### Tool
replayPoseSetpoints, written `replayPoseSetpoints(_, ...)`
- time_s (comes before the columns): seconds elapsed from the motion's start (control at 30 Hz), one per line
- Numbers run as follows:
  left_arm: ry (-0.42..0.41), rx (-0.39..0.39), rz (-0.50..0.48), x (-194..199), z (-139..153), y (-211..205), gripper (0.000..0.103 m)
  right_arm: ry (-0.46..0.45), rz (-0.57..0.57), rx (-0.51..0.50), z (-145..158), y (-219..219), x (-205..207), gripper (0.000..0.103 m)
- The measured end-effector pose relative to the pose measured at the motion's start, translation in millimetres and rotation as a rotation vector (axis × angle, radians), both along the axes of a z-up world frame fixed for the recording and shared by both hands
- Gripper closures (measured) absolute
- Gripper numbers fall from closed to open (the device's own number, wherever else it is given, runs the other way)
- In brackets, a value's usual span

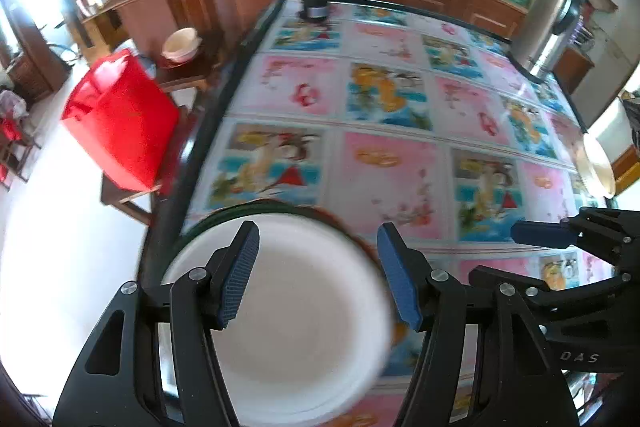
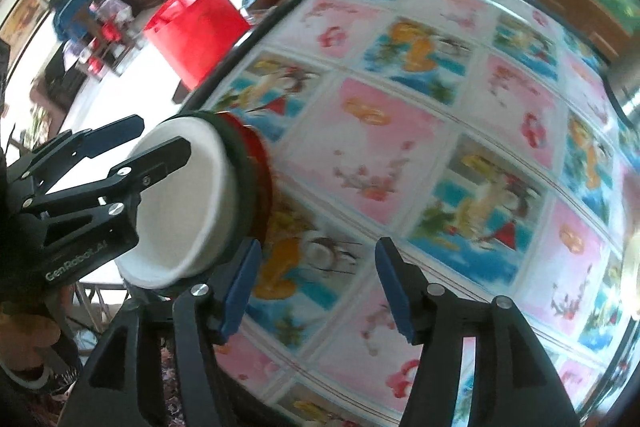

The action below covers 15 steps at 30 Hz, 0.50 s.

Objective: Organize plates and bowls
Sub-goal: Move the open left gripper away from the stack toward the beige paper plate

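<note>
1. Left gripper [image 1: 318, 273] released, hovering over the white bowl [image 1: 296, 323] at the table's [image 1: 384, 99] near-left corner.
2. Right gripper [image 2: 316, 285] released, empty.
3. Dishes stacked beneath the bowl are blurred; a plate [image 1: 598, 167] is cut off far right.

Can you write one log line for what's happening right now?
left gripper: open, above white bowl | right gripper: open, empty | bowl: at table corner

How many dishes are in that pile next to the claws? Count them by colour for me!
white bowl: 1
green dish: 1, only its rim shows under the white bowl
red dish: 1, only its rim shows at the bottom
Total: 3
</note>
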<state>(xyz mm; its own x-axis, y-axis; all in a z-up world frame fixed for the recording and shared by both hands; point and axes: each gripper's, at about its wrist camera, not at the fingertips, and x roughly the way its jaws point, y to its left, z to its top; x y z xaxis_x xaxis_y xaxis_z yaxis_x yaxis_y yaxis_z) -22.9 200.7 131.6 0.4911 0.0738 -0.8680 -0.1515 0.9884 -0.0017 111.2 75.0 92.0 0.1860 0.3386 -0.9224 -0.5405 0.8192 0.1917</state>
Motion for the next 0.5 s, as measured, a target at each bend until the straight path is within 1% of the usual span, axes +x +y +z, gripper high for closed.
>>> replayPoseSetpoints(0.3,0.007,-0.020,-0.081,31.2,-1.2,-54.9,0.041,0.003,-0.137,0.017,-1.8,-62.7,20.7,0.039)
replayPoseSetpoints(0.5,0.016,-0.033,-0.120,49.8,-3.7,-86.8,0.041,0.016,-0.197,0.021,-7.8,-93.4,29.6,0.038)
